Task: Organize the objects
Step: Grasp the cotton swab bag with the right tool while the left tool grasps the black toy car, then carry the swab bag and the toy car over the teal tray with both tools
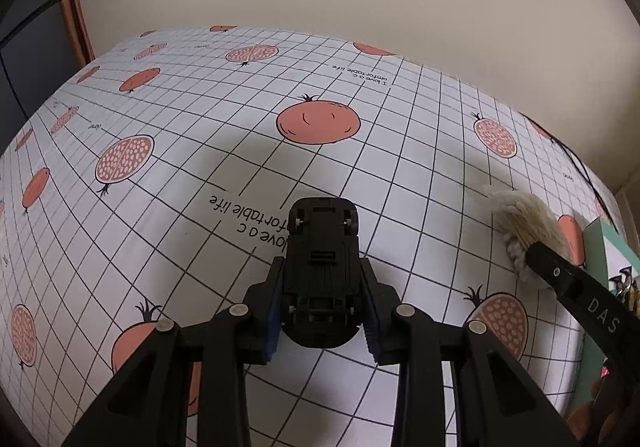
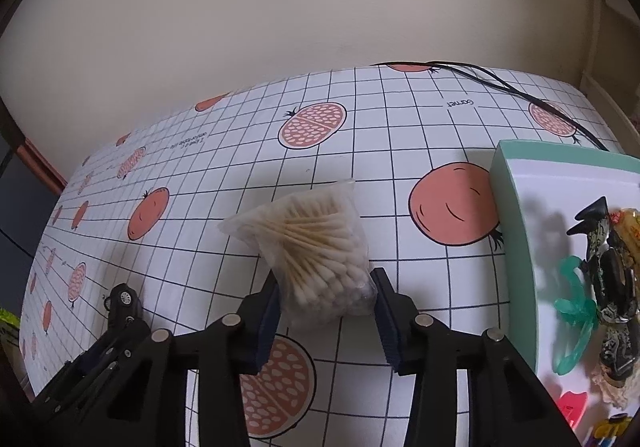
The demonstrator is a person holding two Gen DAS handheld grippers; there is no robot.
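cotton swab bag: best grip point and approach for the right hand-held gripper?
Grip the cotton swab bag across its bulging lower half, approaching from the near end, as the right hand-held gripper does. The far end is loose, floppy film.

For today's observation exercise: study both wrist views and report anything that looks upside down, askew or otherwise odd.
The black toy car in the left gripper is belly-up, its chassis and axles facing the camera. A black cable trails across the table's far right corner. The cotton swab bag looks intact, nothing spilled.
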